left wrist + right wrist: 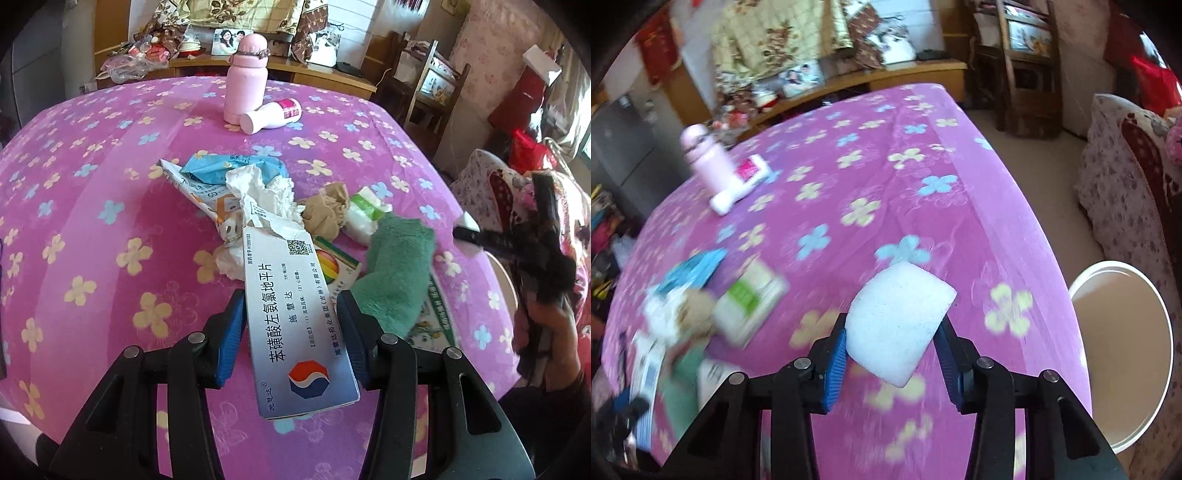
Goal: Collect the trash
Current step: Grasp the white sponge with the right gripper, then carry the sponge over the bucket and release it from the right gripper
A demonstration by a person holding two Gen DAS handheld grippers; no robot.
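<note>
My left gripper (291,308) is shut on a silver-blue medicine box (295,332), its blue pads pressing both long sides, the box lifted just in front of the trash pile. The pile holds a blue wrapper (236,166), crumpled tissue (266,192), a beige stocking (328,214), a green-and-white pack (364,214) and a green fluffy cloth (391,273). My right gripper (892,332) is shut on a white foam piece (897,325) above the table's right part. The right wrist view is blurred, with the pile (701,314) at its left.
A pink flowered cloth (886,166) covers the table. A pink bottle (245,81) stands at the back with a white bottle (273,116) lying against it. A white bin (1119,350) stands on the floor off the table's right edge, beside a flowered sofa (1115,177).
</note>
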